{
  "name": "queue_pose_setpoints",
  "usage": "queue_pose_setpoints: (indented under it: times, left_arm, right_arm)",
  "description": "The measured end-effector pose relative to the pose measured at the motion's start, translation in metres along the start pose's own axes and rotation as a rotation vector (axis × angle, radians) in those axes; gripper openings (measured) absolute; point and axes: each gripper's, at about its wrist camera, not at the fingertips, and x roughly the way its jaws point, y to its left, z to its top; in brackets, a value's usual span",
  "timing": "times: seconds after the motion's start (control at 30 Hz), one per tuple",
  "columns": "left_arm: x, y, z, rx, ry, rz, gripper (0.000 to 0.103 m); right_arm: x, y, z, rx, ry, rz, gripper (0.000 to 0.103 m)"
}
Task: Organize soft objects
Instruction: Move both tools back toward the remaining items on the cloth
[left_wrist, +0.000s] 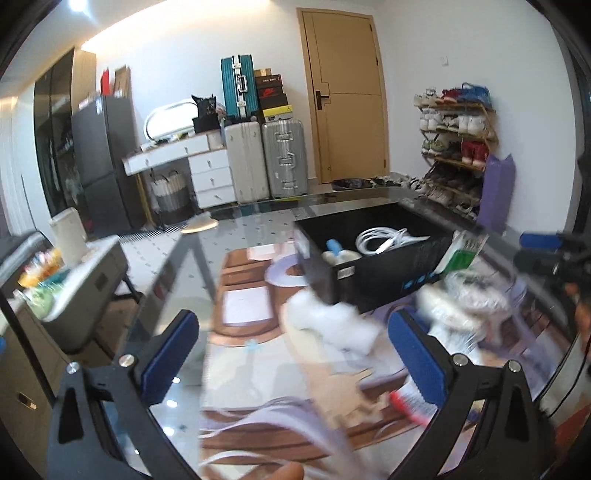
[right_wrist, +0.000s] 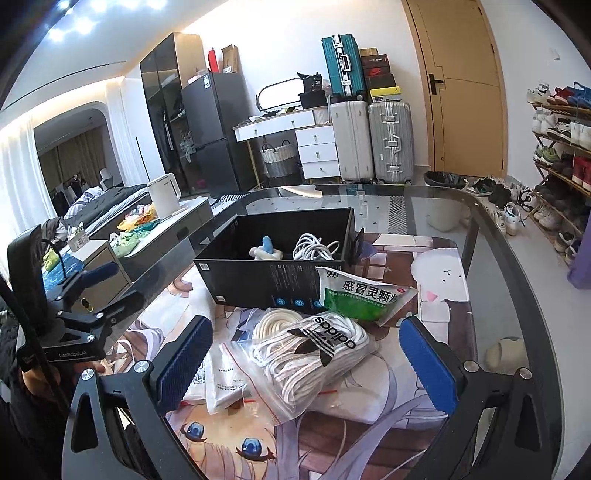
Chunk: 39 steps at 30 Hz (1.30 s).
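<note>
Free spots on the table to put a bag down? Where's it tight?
Free: bare glass right of the black box, out to the table edge, and the mat's near right corner. Crowded: ahead of the box, with the green sachet, adidas zip bag and coiled cord.

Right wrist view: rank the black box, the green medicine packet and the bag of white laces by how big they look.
1. Black box
2. Bag of white laces, though it lies nearer the camera
3. Green medicine packet

— Readable print? "adidas" with trefoil, upside down on clear zip bag (right_wrist: 314, 354) of white laces.
— Elsewhere? "999" and "感冒灵颗粒" on green-white sachet (right_wrist: 364, 295); "GenRobot.AI" on left gripper (right_wrist: 107, 284) body. Box print too small.
</note>
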Motion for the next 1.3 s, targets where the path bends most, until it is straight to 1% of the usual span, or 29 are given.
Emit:
queue_pose_setpoints:
  times: [0.03, 0.1, 0.17, 0.27, 0.4, 0.63, 0.8, 0.93, 1.07, 1.3]
  left_arm:
    - [-0.001, 0.004, -0.002, 0.009, 0.004, 0.014, 0.103]
    - [-0.002, 0.009, -0.003, -0.003, 0.012, 0.012, 0.103]
    - [-0.001, 0.01, -0.005, -0.016, 0.028, -0.015, 0.103]
    - [0.003, 0.002, -0.008, 0.0, 0.04, -0.042, 0.103]
    - [0.009, -0.012, -0.011, 0.001, 0.069, -0.119, 0.103]
    - [0.012, -0.029, -0.016, 0.005, 0.099, -0.188, 0.103]
    - [0.012, -0.04, -0.018, 0.019, 0.105, -0.221, 0.103]
    - [0.013, -0.051, -0.021, 0.064, 0.116, -0.229, 0.103]
    - [0.02, -0.055, -0.025, 0.066, 0.147, -0.253, 0.103]
    - [0.027, -0.061, -0.028, 0.078, 0.175, -0.279, 0.103]
  right_arm:
    - [0.0, 0.0, -0.001, 0.001, 0.001, 0.002, 0.102]
    - [0.001, -0.001, -0.002, 0.006, 0.006, 0.004, 0.102]
    - [0.003, -0.002, -0.004, 0.015, 0.015, 0.003, 0.102]
    - [0.008, 0.0, -0.007, 0.013, 0.032, 0.004, 0.102]
    - [0.016, 0.001, -0.012, 0.016, 0.054, 0.011, 0.102]
    - [0.034, 0.005, -0.017, 0.025, 0.099, 0.029, 0.102]
    - [0.042, 0.005, -0.02, 0.04, 0.116, 0.026, 0.102]
    - [0.047, 0.005, -0.02, 0.048, 0.13, 0.021, 0.102]
    - [0.051, 0.003, -0.019, 0.068, 0.137, 0.021, 0.102]
    - [0.049, -0.001, -0.017, 0.086, 0.136, 0.02, 0.102]
